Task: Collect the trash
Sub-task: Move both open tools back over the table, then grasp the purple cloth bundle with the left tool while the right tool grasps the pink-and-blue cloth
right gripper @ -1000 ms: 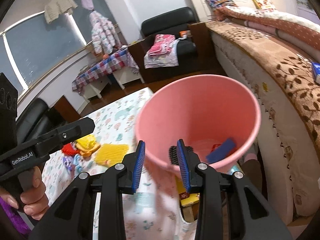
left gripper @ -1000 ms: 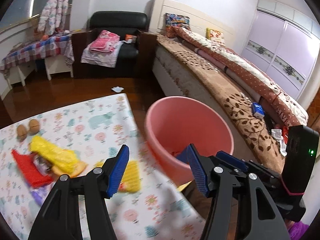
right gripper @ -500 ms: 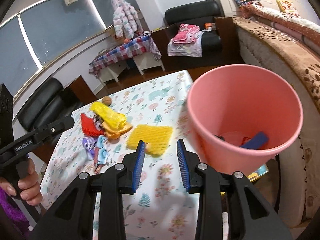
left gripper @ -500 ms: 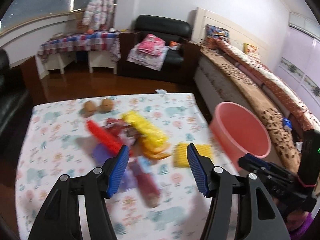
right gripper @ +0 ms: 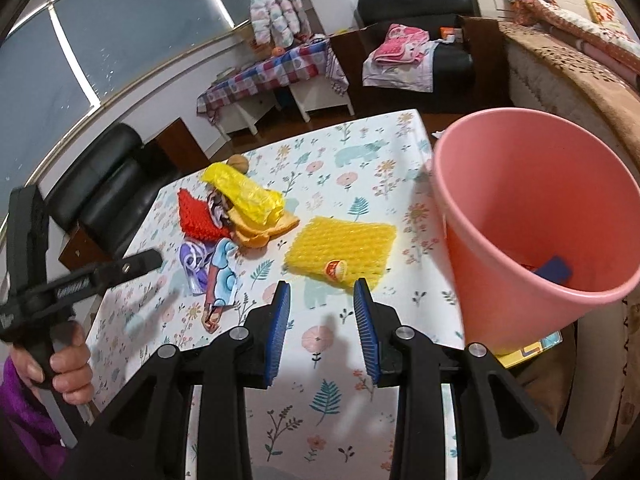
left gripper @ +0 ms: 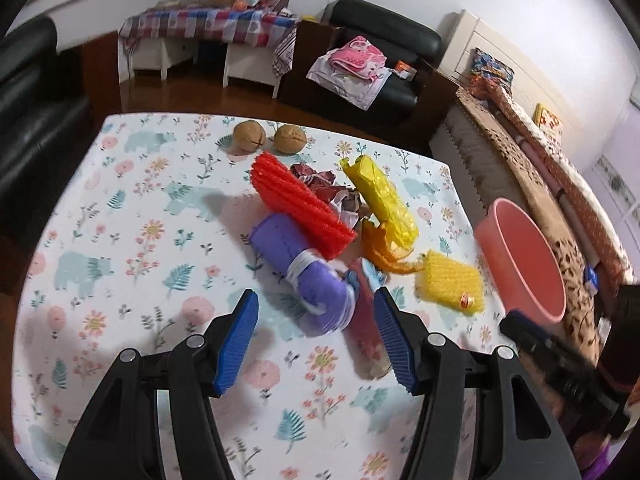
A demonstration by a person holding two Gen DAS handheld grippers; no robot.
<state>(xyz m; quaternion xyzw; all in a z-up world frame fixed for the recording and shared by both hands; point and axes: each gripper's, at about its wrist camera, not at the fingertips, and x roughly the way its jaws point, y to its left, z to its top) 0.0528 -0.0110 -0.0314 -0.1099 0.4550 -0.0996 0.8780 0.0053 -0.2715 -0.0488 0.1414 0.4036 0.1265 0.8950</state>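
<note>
Purple wrapper [left gripper: 316, 280] now lies between the left gripper's [left gripper: 316, 336] parted jaws, the pink bin [left gripper: 524, 256] having slid off right; pickup is probably next. Right gripper [right gripper: 323, 320] hangs apart, empty.

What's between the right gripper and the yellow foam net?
Nothing: in the right wrist view only bare floral tablecloth lies between the right gripper and the yellow foam net.
</note>
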